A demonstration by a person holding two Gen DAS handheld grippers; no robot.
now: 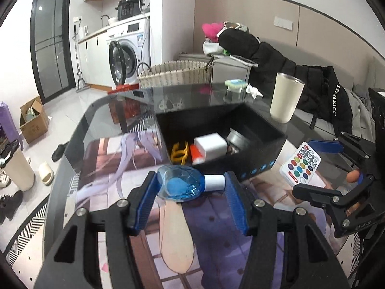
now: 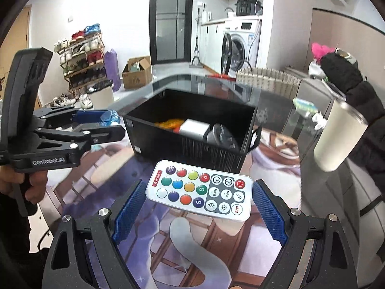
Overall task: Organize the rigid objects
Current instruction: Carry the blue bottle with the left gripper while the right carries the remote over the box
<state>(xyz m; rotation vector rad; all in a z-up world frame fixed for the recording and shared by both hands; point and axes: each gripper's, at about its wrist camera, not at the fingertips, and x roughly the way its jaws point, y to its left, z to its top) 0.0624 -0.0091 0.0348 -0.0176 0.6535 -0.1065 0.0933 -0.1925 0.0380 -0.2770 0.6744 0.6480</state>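
You're pinching a small blue bottle (image 1: 182, 184) lengthwise in your left gripper (image 1: 190, 187), holding it just in front of the black bin (image 1: 252, 159), and your right gripper (image 2: 199, 197) is clamping the white LED remote (image 2: 199, 190) above the printed mat (image 2: 168, 240)

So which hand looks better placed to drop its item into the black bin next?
Probably the left. Its gripper holds the blue bottle close to the black bin's near wall. The right gripper holds the remote too, but it seems slightly farther back from the bin.
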